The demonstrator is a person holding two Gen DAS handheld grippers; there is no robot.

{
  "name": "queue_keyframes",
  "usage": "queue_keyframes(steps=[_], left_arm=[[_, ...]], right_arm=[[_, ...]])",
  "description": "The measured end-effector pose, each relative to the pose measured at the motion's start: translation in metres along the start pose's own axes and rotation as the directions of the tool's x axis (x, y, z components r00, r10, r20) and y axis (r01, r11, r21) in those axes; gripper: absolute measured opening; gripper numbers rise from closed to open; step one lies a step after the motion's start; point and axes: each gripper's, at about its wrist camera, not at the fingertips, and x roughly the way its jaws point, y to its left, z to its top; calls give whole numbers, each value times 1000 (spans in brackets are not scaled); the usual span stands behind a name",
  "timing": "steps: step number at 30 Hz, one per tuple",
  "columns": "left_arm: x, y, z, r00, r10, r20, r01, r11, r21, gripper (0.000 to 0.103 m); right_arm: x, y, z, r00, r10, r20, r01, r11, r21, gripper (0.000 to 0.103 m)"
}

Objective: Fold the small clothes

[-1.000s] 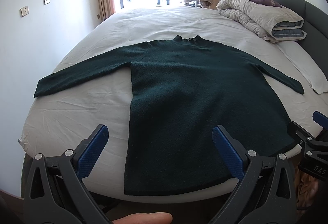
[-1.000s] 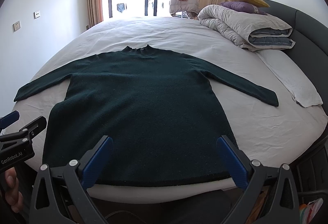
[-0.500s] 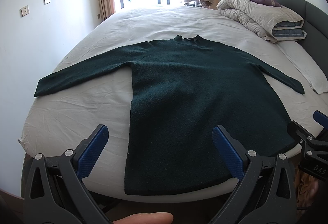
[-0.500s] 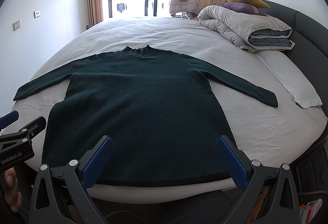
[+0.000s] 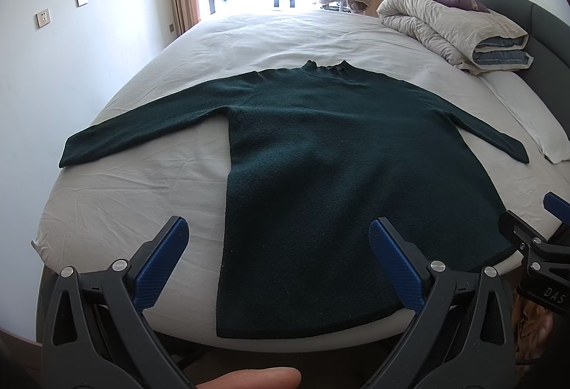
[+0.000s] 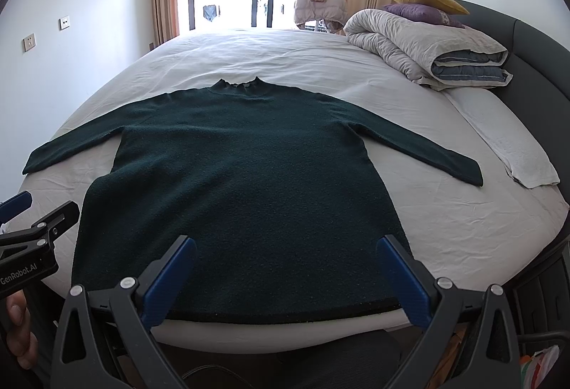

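The dark green sweater (image 6: 242, 182) lies flat on the bed (image 6: 463, 232), collar at twelve o'clock, hem at six, sleeves spread toward nine and three. Left gripper (image 5: 278, 257) and right gripper (image 6: 285, 268) hover wide open, empty, short of the hem. Probably best to pinch one sleeve cuff first, folding inward without dragging the body.
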Motion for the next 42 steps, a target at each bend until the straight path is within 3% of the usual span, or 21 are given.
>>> queue_keyframes(steps=[36,42], left_arm=[[5,-1,-7,1000,-2,0,2,1000,-4,103],[17,23,-7,997,-78,-29,77,995,-61,103]], right_arm=[[0,1,0,1000,-4,-3,4,1000,-5,103],[2,-1,-4,1000,4,1,-3,1000,-5,103]])
